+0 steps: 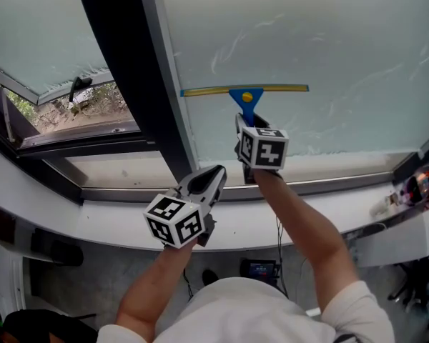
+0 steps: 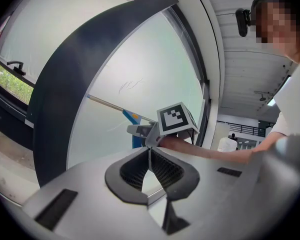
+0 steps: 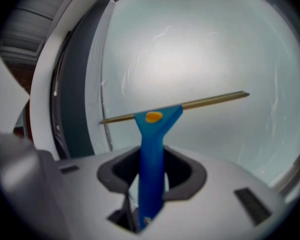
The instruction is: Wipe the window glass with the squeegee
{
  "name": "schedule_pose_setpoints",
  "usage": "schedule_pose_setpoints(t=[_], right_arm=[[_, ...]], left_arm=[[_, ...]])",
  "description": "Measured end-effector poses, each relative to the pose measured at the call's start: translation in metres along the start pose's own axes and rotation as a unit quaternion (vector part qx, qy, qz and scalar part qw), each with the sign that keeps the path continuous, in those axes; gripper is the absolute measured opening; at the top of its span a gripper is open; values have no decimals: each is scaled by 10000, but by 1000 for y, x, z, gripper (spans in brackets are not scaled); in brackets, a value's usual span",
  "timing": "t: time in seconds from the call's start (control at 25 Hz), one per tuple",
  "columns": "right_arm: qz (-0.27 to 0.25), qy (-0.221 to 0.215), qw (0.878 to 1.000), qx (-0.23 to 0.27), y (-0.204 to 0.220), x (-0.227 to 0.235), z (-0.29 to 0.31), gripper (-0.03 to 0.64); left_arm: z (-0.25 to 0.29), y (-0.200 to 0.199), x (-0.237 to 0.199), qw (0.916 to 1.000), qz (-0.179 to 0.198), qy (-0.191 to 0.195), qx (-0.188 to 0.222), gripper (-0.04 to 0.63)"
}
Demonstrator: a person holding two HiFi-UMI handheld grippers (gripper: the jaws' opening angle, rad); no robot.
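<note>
Against the lower half of the pale, milky window glass the squeegee sits with its thin brass-coloured blade lying level across the pane. Its blue plastic handle flares into a triangular head with an orange-yellow button.

The right gripper view looks straight up that handle and shows the right gripper with its dark pads pinching the blue shaft low down. From the head view that grip is mostly hidden behind the gripper's marker cube.

The left gripper has its ribbed black pads pressed together with nothing between them. It is held clear of the glass, above the smooth white sill and beside the broad dark mullion.

Only the left gripper view takes in the person's forearm, the slatted white ceiling and a railing far back in the room. Only the head view shows the tilted-open side window with its black handle and the greenery outside. Faint white smears streak the glass.
</note>
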State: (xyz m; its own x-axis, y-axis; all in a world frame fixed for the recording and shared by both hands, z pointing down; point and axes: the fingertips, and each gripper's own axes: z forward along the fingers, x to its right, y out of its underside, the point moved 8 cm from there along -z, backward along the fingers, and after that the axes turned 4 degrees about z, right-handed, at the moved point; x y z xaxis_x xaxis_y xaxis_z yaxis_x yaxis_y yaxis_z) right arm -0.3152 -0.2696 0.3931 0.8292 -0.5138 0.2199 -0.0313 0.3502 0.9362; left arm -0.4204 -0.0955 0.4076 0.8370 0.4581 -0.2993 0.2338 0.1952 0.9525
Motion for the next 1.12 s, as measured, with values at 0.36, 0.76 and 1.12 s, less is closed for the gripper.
schedule_pose_setpoints(t=[0.36, 0.76, 1.12], right_arm=[[1, 34, 9999, -160, 16, 4, 5, 149], [12, 129, 9991, -410, 43, 12, 13, 147], [11, 144, 9980, -613, 63, 16, 18, 147]], left_arm=[[0, 10, -5, 9999, -84, -31, -79, 40], [0, 21, -14, 9997, -134, -95, -175, 40], [2, 31, -18, 9994, -229, -99, -247, 40]])
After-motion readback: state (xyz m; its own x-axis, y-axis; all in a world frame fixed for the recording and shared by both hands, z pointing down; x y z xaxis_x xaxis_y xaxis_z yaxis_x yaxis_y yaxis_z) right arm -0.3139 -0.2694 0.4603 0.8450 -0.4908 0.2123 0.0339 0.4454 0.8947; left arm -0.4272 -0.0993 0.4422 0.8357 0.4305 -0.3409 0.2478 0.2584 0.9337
